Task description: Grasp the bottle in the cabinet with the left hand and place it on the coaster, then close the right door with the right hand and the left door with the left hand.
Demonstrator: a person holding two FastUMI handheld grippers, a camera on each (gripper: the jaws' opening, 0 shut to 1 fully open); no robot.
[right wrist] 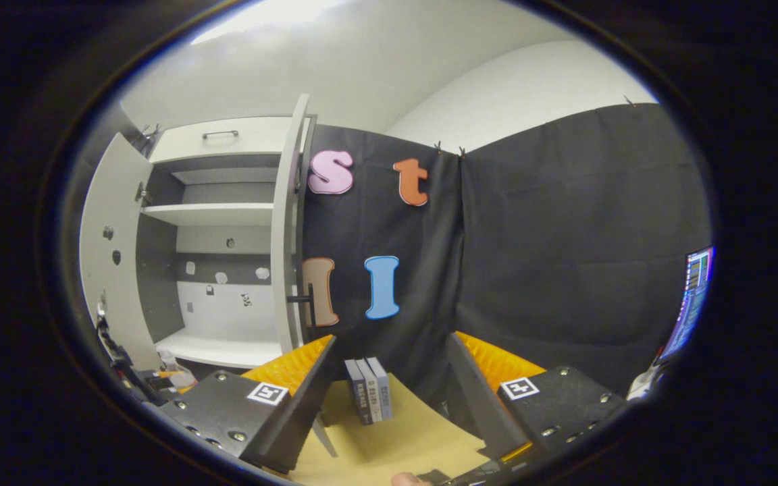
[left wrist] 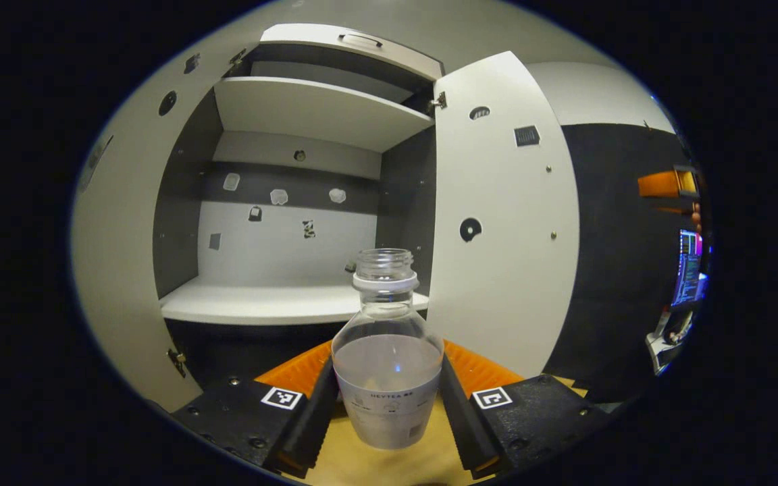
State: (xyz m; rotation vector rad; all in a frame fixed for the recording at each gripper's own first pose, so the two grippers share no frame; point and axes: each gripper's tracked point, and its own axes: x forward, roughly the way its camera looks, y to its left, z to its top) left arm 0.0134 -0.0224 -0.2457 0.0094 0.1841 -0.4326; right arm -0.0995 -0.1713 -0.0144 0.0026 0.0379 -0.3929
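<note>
With the left gripper (left wrist: 389,405) fingers pinching the uncapped, part-filled bottle (left wrist: 387,351) just outside the open cabinet (left wrist: 281,304), keep it upright and lower slowly over the table; the right gripper (right wrist: 389,398) fingers wait spread.

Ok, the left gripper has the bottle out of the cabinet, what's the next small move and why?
Probably lower the bottle toward the tabletop: the left gripper is clamped on it, clear of the shelf. I can't see the coaster, so search for it first.

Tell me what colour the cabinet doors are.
White, best seen on the right door in the left gripper view.
</note>
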